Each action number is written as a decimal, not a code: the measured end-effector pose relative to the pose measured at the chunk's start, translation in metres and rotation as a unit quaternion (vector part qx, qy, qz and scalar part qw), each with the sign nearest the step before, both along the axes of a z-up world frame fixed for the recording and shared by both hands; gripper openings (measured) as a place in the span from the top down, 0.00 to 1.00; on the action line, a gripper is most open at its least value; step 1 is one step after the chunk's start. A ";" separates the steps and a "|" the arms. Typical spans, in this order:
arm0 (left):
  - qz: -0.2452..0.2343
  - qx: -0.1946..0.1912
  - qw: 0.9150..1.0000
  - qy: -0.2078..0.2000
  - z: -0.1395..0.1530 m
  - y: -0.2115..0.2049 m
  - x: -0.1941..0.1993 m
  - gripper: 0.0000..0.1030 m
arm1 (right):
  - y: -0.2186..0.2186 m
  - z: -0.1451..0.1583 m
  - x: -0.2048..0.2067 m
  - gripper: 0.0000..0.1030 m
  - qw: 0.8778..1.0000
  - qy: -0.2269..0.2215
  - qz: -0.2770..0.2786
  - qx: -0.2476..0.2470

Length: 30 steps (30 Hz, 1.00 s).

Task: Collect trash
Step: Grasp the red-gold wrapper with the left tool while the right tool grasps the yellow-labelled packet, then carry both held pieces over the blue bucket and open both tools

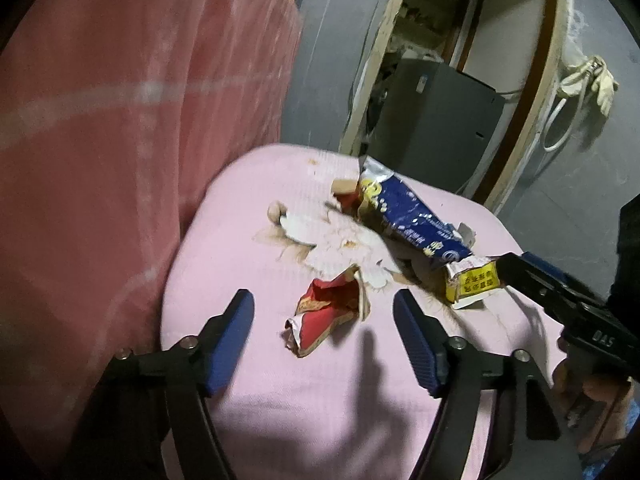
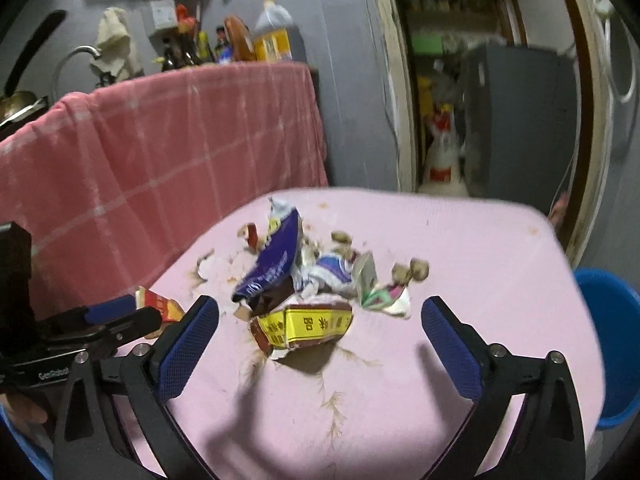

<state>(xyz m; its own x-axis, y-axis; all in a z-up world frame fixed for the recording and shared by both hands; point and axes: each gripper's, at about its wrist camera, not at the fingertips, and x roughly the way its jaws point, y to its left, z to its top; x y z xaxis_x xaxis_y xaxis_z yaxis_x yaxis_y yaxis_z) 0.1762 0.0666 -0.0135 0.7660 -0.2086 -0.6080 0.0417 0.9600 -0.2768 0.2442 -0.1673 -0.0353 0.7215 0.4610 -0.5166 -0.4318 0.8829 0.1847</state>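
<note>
Left tool [image 1: 324, 338] spread, straddling red wrapper [image 1: 330, 312] for pickup; right tool [image 2: 320, 344] spread, yellow-labelled carton [image 2: 304, 326] ahead on pink worktop [image 2: 460, 320].

The pink cloth [image 2: 460, 320] looks soft and matt; the blue wrapper [image 1: 408, 216] is shiny and crinkled. The red pack [image 1: 328, 316] is torn paper.
</note>
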 end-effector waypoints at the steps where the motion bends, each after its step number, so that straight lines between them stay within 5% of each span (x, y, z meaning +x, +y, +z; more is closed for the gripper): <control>1: -0.002 -0.005 1.000 0.006 -0.001 0.002 0.000 0.40 | 0.001 -0.003 0.003 0.07 1.000 0.010 0.003 0.002; 5: -0.008 -0.022 1.000 0.018 -0.001 0.007 -0.002 0.44 | 0.004 -0.013 0.015 0.16 0.999 0.049 0.014 0.009; 11: -0.021 -0.024 0.999 0.027 0.000 0.007 -0.002 0.65 | 0.006 -0.022 0.027 0.30 0.995 0.091 0.025 0.024; 30: -0.044 0.009 0.999 -0.002 0.006 -0.017 -0.007 0.79 | 0.000 -0.013 -0.010 0.65 0.998 0.056 0.031 0.011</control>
<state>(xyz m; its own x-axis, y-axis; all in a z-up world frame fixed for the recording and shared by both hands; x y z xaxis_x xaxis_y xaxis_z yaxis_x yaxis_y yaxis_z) 0.1695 0.0500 -0.0075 0.7484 -0.2641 -0.6084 0.1269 0.9574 -0.2594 0.2338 -0.1673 -0.0479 0.6295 0.5149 -0.5819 -0.4600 0.8505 0.2548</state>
